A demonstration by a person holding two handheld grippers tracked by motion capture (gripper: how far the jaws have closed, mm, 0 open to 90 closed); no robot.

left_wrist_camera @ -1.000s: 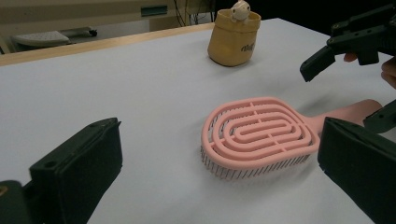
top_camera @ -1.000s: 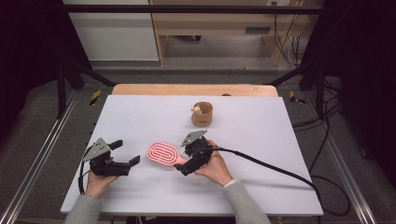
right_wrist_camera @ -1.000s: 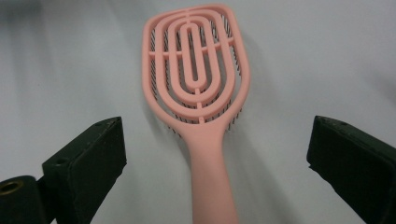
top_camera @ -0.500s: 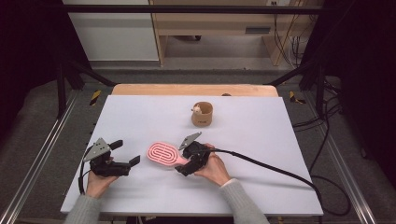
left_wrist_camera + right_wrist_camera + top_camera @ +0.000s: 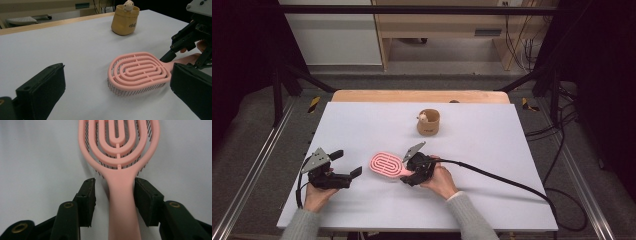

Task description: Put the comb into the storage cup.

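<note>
Right gripper (image 5: pixel 115 195) jaws, just closing, straddle the pink hairbrush (image 5: pixel 119 157) handle, one pad touching, not yet clamped; left gripper (image 5: pixel 343 167) waits apart, nearby; next, squeeze and lift

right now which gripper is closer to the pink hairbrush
Right. The right gripper has its fingers on either side of the pink hairbrush handle, closing in, one side not yet touching. The left gripper sits apart, off the brush's head end.

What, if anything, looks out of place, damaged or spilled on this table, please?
Nothing stands out. The pink hairbrush lies flat and intact, bristles down, its handle between the right claw pads. The small tan pot stands upright; nothing is spilled.
</note>
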